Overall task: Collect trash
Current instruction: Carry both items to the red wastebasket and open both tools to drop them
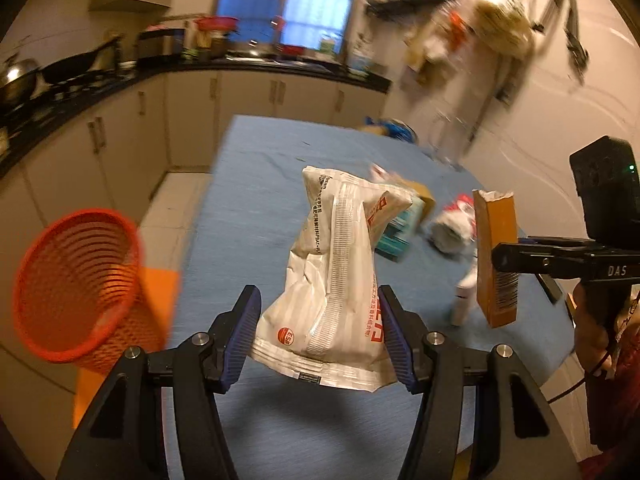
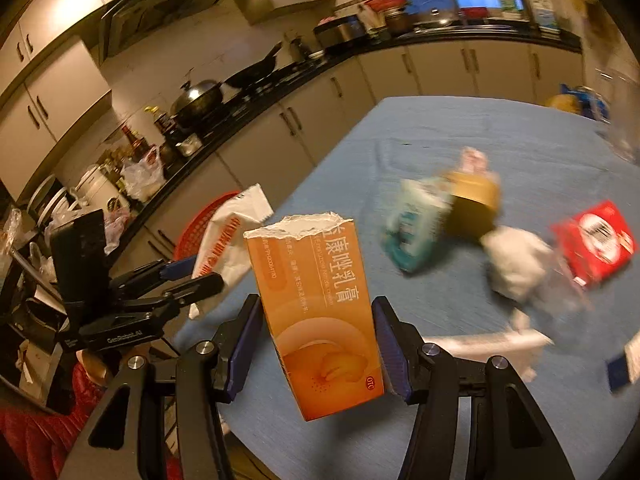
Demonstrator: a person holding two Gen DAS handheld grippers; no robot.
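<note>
left hand-held gripper (image 1: pixel 318 334): my jaws are clamped on the white wrapper (image 1: pixel 334 280), its long axis running away from me, lifted off the surface.
right hand-held gripper (image 2: pixel 316 342): my jaws are clamped on the orange carton (image 2: pixel 316 312), upright, torn end up, also lifted.
red basket (image 1: pixel 80 284): off the surface's left edge, below surface level, mouth facing me. It lies left of the wrapper, and my left hand is the nearer one, so I'd drop that load first. The carton has to cross farther left.
blue surface (image 1: pixel 256 208): more trash beyond both loads: teal pack (image 2: pixel 412 236), red box (image 2: pixel 596 240), crumpled white bits, all blurred.
</note>
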